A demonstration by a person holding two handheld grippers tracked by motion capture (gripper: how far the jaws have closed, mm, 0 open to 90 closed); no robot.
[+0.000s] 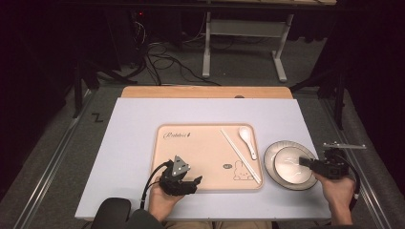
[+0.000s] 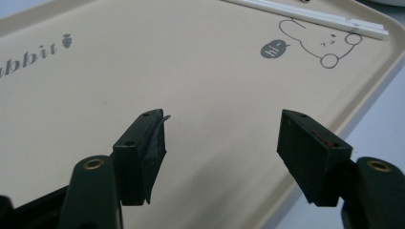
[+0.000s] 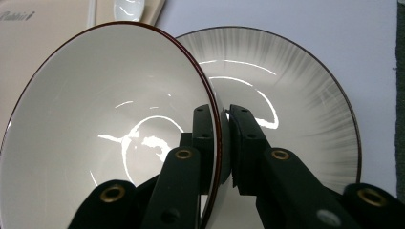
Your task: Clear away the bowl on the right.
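A dark room with cables and a stand on the floor surrounds a pale tabletop [image 1: 133, 143] on which a beige tray [image 1: 200, 152] sits in the middle. From the fingers outward: the right fingers [image 3: 246, 143] are closed tight on the rim of a white bowl [image 3: 110, 124], one finger inside the wall and one outside, so the bowl hangs tilted from that single pinch. Under and just behind the bowl lies a grey-streaked plate [image 3: 305, 95], to the right of the tray on the tabletop; whether the bowl's base touches the plate I cannot tell. In the high view the right gripper [image 1: 313, 163] reaches in from the plate's right edge, so the tray lies to its left, across the plate. That is the relation the coming move seems to turn on: the bowl's way to the tray runs leftward, towards the tray's near right part, past the chopsticks [image 1: 240, 155] that lie slantwise there and the spoon [image 1: 248, 140] beside them. The left fingers [image 2: 143, 152] stand wide open and hold nothing, hovering low over the tray's near left part; the right hand is the one at the bowl
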